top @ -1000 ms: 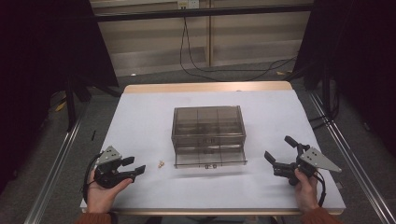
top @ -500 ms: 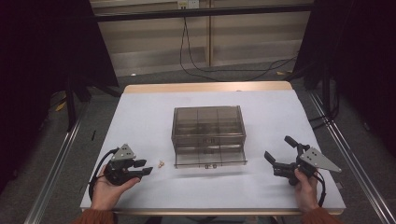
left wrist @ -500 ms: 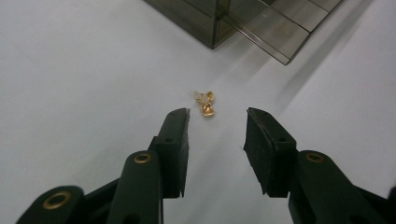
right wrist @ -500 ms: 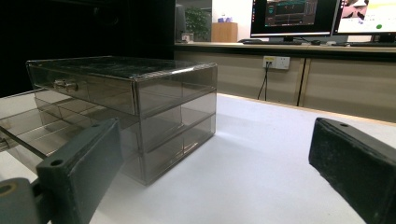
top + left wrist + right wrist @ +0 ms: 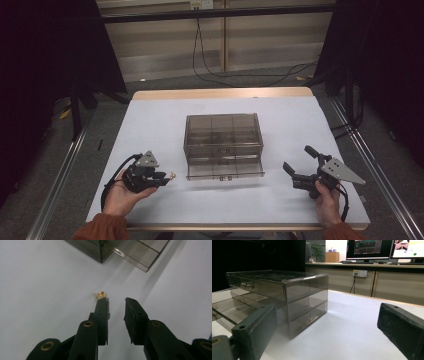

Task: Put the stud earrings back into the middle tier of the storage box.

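At the middle of the high view the drawer box (image 5: pixel 223 145) is smoky, see-through brown-grey, with a small silvery knob on its top drawer in the right gripper view. The table (image 5: pixel 165 120) is plain white with a pale wood edge along its far side. At lower left the left gripper (image 5: pixel 161 178) is black with a grey plate, as is the right gripper (image 5: pixel 295 172) at lower right. The tiny trinket (image 5: pixel 100 294) is shiny gold. The sleeve (image 5: pixel 100 227) is rust orange.

Dark curtains (image 5: pixel 45 75) flank a grey floor (image 5: pixel 165 85) and panelled wall (image 5: pixel 160 40).
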Motion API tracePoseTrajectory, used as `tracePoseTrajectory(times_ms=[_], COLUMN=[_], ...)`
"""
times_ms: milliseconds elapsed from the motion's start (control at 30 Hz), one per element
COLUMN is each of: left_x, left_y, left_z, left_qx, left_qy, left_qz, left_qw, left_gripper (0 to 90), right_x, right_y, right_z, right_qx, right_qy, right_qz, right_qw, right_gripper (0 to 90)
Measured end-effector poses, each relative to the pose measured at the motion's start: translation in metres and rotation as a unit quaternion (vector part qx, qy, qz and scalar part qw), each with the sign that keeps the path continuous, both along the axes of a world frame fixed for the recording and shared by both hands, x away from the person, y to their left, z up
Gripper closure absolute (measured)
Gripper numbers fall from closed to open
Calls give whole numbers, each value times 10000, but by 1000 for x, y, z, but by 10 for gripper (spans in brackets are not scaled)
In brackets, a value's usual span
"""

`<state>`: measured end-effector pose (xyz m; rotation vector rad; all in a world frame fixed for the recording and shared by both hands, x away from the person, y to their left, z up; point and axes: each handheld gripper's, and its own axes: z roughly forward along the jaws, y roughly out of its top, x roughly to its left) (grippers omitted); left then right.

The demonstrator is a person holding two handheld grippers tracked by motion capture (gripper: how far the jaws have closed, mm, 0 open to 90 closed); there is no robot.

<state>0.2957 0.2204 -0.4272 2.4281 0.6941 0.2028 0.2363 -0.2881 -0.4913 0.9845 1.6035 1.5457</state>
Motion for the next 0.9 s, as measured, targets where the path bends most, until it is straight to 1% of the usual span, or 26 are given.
tracePoseTrajectory(times_ms=[67, 100, 133, 200, 300, 367, 433, 467, 533, 633, 667, 700, 733, 767, 800, 833, 867, 900], left_x=[1, 2, 4, 4, 10, 11, 14, 17, 18, 24, 28, 30, 33, 33, 36, 40, 40, 42], left_y=[-2, -4, -7, -9, -14, -16, -19, -24, -25, -30, -31, -32, -32, -32, -31, -31, -31, -31], left_z=[1, 1, 2, 2, 3, 3, 3, 3, 3, 3, 1, 0, 0, 0, 0, 1, 1, 0], left_qx=[26, 64, 168, 204, 457, 483, 579, 736, 724, 896, 1045, 1086, 1111, 1111, 1091, 1085, 1085, 1106], left_qy=[-5, 39, 73, 101, 194, 227, 256, 296, 330, 404, 435, 481, 518, 518, 567, 578, 578, 623], left_qz=[-23, -100, -206, -223, -400, -439, -539, -578, -575, -677, -681, -686, -725, -725, -719, -788, -788, -763], left_qw=[10000, 9999, 9996, 9995, 9980, 9976, 9965, 9952, 9952, 9929, 9912, 9905, 9898, 9898, 9898, 9893, 9893, 9890], left_gripper=[733, 740, 747, 753, 772, 787, 789, 792, 792, 791, 792, 792, 794, 797, 806, 813, 814, 814], right_x=[0, 0, 0, 0, 0, 0, 0, 0, 0, 0, 0, 0, 0, 0, 0, 0, 0, 0], right_y=[0, 0, 0, 0, 0, 0, 0, 0, 0, 0, 0, 0, 0, 0, 0, 0, 0, 0], right_z=[0, 0, 0, 0, 0, 0, 0, 0, 0, 0, 0, 0, 0, 0, 0, 0, 0, 0], right_qx=[3, 1, 2, 7, 1, 7, 3, 1, 6, 6, 4, 8, 0, 0, -7, -4, -4, -2], right_qy=[2, 2, -3, 1, 6, 8, -3, 4, 7, -2, 3, 10, -7, -7, 1, -8, -8, -7], right_qz=[7, 6, 9, 11, 7, 11, 13, 9, 14, 21, 18, 15, 22, 22, 13, 21, 21, 24], right_qw=[10000, 10000, 10000, 10000, 10000, 10000, 10000, 10000, 10000, 10000, 10000, 10000, 10000, 10000, 10000, 10000, 10000, 10000], right_gripper=[25, 25, 25, 25, 26, 26, 26, 26, 26, 26, 26, 27, 27, 27, 27, 27, 27, 27])
